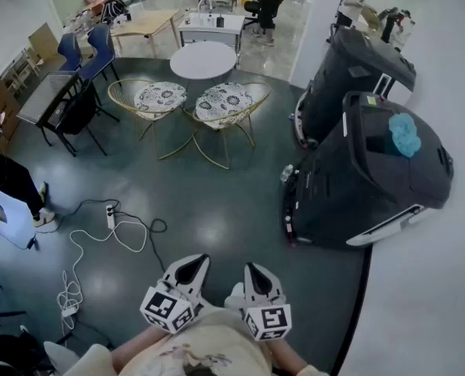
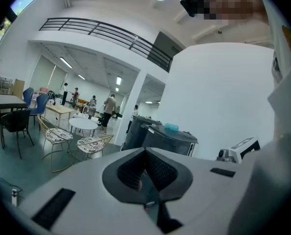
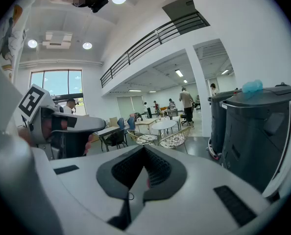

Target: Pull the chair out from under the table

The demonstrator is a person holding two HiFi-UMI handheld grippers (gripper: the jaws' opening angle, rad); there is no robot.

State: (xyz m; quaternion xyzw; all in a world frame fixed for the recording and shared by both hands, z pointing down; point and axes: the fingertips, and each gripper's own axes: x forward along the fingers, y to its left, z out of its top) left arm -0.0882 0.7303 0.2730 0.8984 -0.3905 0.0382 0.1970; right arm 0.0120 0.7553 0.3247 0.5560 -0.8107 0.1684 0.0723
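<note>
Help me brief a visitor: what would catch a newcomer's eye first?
Two bulky dark grey machines stand at right, the nearer bearing a turquoise cloth. Beyond, two gold wire chairs with patterned cushions sit by a round white table. The shut left gripper and right gripper hang nearest.

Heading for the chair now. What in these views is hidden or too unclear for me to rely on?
- Head view: the black chair at the dark table is small and dark-on-dark, so how far it is tucked under cannot be told.
- Head view: the round white table hides its base under its own top.
- Head view: the end of the cable from the power strip is too small to trace.
</note>
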